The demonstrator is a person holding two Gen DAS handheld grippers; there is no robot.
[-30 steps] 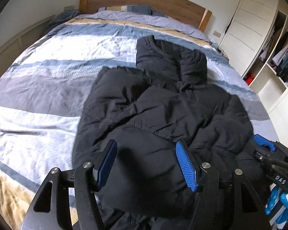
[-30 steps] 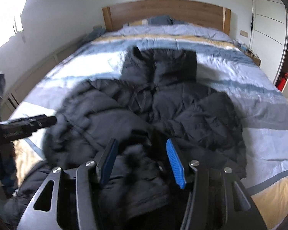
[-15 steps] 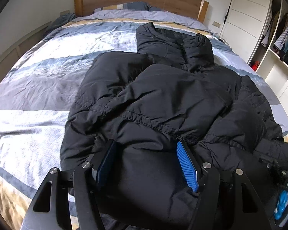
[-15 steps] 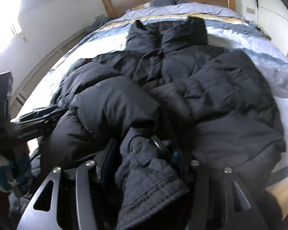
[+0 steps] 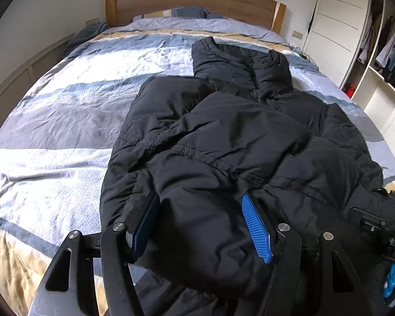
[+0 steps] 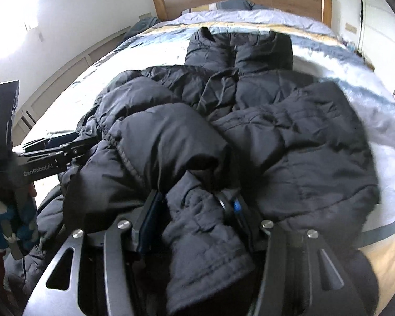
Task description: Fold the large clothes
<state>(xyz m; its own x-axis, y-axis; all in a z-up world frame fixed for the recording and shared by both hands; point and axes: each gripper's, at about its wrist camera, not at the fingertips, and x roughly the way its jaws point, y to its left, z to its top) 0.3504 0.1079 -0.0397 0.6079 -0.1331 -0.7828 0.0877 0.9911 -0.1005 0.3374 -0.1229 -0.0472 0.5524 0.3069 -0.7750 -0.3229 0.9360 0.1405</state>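
A black puffer jacket (image 5: 237,137) lies on the bed, collar toward the headboard, its lower part bunched and folded up over its chest. My left gripper (image 5: 200,223) has its blue-padded jaws wide apart with a fold of the jacket's hem bulging between them. My right gripper (image 6: 194,210) is closed around a thick wad of the jacket (image 6: 197,121), fabric filling the gap between its pads. The left gripper's body shows at the left of the right wrist view (image 6: 39,163), and the right gripper's body at the lower right of the left wrist view (image 5: 381,226).
The bed (image 5: 65,100) has a striped blue, white and tan cover, pillows and a wooden headboard (image 5: 192,0). A white wardrobe with hanging clothes (image 5: 381,47) stands on the right. A low wall panel (image 6: 65,73) runs along the left side.
Both grippers have carried the jacket's lower part up toward the collar, so it now lies doubled over the chest. The right gripper went from open over the hem to full of fabric.
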